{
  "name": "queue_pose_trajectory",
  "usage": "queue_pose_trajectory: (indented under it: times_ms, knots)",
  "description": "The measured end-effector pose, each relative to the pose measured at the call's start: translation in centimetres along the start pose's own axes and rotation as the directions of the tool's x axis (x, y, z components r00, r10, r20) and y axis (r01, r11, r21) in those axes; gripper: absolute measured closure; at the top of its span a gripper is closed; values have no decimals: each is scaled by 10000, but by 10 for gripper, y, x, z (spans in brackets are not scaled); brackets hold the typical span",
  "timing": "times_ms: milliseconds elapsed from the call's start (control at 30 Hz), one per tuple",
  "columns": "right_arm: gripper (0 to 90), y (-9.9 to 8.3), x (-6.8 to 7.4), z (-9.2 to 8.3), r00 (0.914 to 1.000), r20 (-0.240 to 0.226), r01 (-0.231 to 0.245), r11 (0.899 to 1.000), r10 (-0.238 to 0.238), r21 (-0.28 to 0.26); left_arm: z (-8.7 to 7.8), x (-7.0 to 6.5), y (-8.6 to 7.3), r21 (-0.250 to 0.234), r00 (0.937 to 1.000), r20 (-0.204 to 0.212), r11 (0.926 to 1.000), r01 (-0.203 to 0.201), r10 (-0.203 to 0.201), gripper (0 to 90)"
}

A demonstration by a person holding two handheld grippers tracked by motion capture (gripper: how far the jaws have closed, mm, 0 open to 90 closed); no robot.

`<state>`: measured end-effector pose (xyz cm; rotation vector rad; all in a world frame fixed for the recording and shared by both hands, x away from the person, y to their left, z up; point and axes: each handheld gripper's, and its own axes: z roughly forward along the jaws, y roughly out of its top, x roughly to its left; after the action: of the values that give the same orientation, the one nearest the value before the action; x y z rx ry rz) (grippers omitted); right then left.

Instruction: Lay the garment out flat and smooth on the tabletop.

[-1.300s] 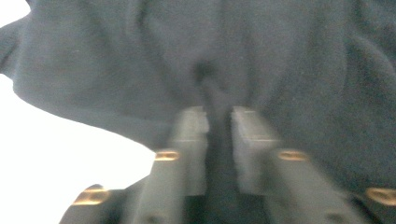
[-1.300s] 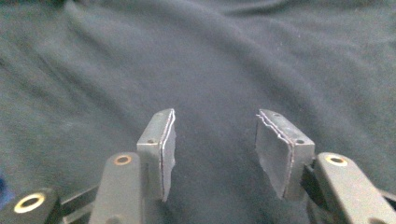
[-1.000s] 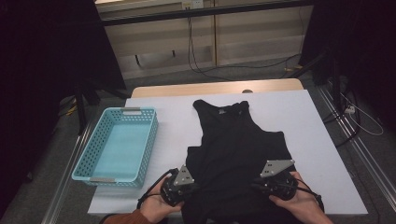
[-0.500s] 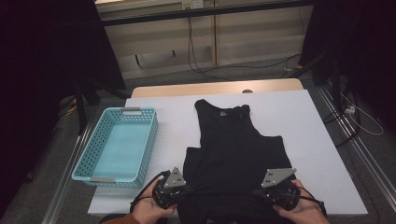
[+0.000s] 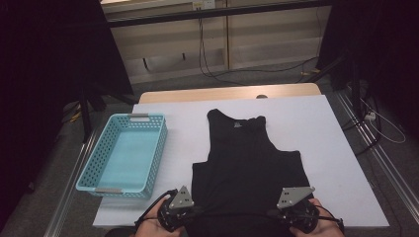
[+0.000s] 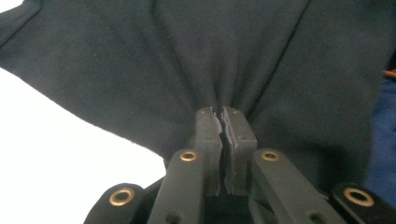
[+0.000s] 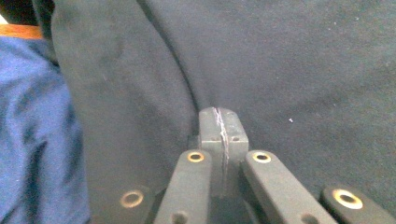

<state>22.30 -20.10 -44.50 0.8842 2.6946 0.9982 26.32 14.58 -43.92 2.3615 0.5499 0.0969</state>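
High view: black tank top (image 5: 247,163) flat on white table cover (image 5: 326,128), hem at near edge, left gripper (image 5: 179,213) and right gripper (image 5: 296,213) at its two bottom corners. Gripper views: both jaw pairs clamped on bunched fabric. Blue basket (image 5: 123,153) to the left. Hands cut off by frame edge.

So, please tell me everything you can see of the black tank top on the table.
The black tank top is sleeveless, of soft matte fabric, lying flat on the white table, neck pointing away from the person. Its bottom hem is pinched at both corners by the left gripper and the right gripper, and the fabric gathers into folds at the left jaws.
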Motion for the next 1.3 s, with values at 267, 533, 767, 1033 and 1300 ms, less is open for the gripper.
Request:
queue_pose_trajectory:
  times_ms: [267,533,767,1033,1300]
  knots:
    - [764,3,-8,-3,9995,302,-76,9989,90,-456,-6,5,0,-417,9984,264,9979,502,-491,755]
    - [551,5,-45,-15,9802,1686,-837,9891,1037,-1213,-4,27,11,-532,9940,-546,9944,916,-945,566]
    - [568,-1,-97,-28,9345,2810,-1776,9703,2186,-1642,4,44,17,-507,9862,-1162,9924,1125,-1177,550]
    - [625,4,-150,-23,8770,3769,-2541,9534,2980,-1627,20,51,18,-470,9732,-1875,9909,1262,-1329,575]
    - [639,-1,-179,-10,8546,3673,-3335,9301,3671,-1538,14,55,14,-872,9658,-1902,9829,1625,-1765,574]
